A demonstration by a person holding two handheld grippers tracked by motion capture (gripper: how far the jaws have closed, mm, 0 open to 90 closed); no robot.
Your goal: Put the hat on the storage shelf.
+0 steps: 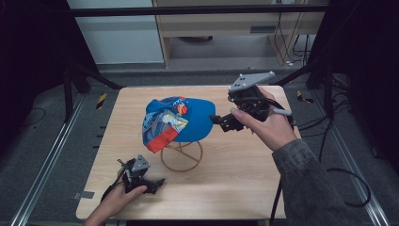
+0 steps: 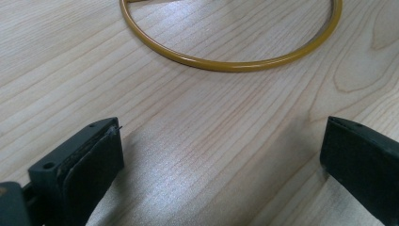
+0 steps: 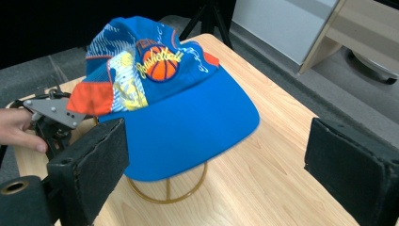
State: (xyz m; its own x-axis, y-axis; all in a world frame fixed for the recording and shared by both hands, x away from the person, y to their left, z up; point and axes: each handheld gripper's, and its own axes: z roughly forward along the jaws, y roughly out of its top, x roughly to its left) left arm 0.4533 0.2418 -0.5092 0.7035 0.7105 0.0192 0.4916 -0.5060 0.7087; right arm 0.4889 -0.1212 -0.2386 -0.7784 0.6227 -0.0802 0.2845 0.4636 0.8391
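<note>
On the wooden table (image 1: pixel 235 188), a blue basketball cap (image 1: pixel 181 120) sits atop a yellow wire stand (image 1: pixel 181 157), its brim pointing toward the person's right. The right gripper (image 1: pixel 225 121) is held raised just off the brim's edge, jaws spread wide and holding nothing; in the right gripper view the brim (image 3: pixel 188 136) lies between and beyond the two pads, not yet touched. The left gripper (image 1: pixel 153 183) rests low near the table's front edge, jaws also wide and empty, with the stand's base ring (image 2: pixel 226 63) just ahead of it.

Judgement on the step in hand: the right gripper appears to be lining up to take the brim. A sound grip would call for advancing until the brim's stiff edge sits well between the pads, closing on its middle, then lifting upward so the crown clears the stand without dragging it. The stand looks light; the left gripper is well placed to steady the ring if it tips.

Limits of observation: the stand's upper part is covered by the cap, so how the crown seats on it cannot be told. The cap's rear and strap are out of sight. Lettering above the basketball emblem (image 3: pixel 162 63) is too blurred to read.
</note>
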